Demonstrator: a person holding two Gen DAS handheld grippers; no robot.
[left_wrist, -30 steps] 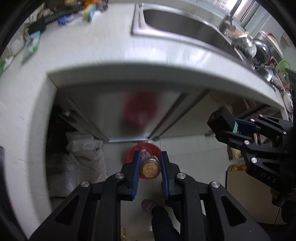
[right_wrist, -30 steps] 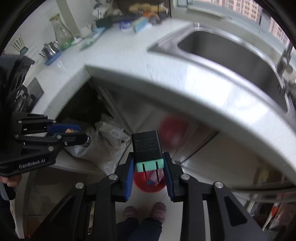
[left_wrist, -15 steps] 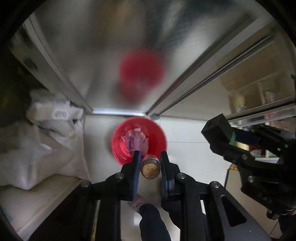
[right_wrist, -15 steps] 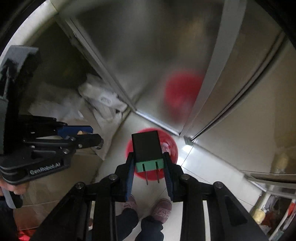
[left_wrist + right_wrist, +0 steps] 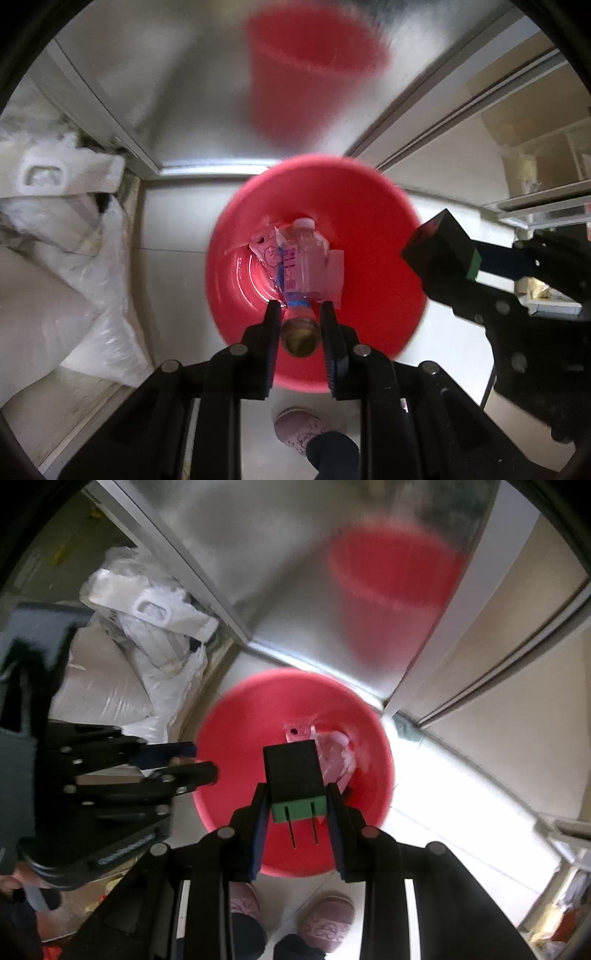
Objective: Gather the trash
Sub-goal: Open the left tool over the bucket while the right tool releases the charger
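The red bin point(image 5: 369, 229) stands on the floor against the steel cabinet door point(image 5: 177, 85), a plastic bottle point(image 5: 301, 258) already inside. Above its near rim, ready to drop, the left gripper point(image 5: 298, 325) clamps a small jar point(image 5: 299, 334). Over the bin's middle, the right gripper point(image 5: 297, 812) is closed on a black plug adapter point(image 5: 295, 775).

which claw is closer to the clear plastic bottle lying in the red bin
Left. The left claw, holding a small jar, hangs just above the clear plastic bottle; the right claw, gripping a black plug adapter, hangs off to its side.

Dim, motion-blurred; floor point(image 5: 436, 775) glare; fisheye edges.
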